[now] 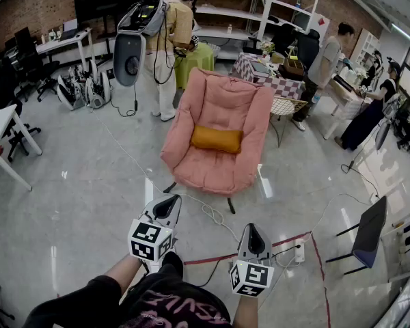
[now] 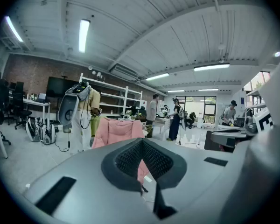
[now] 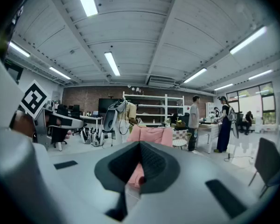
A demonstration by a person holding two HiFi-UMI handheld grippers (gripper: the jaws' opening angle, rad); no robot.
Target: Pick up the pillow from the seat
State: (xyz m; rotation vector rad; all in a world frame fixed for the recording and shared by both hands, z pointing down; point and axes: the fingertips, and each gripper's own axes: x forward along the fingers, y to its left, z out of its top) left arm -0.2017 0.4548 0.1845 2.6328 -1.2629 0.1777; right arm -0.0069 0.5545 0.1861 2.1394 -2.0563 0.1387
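While left tongs (image 1: pixel 167 206) and right tongs (image 1: pixel 252 236) hang closed, empty, one pillow (image 1: pixel 216 139), one armchair (image 1: pixel 222 101)

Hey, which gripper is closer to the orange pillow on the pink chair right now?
Left, slightly. The left gripper is short of the pillow, toward its left side; the right gripper sits farther back, toward its right. Neither touches it.

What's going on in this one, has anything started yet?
A person stands on the floor a little way back from a pink armchair, holding a claw in each hand. The left claw and right claw are both shut and empty, pointed toward the chair. The orange pillow lies untouched on the seat. Other people stand around behind it.
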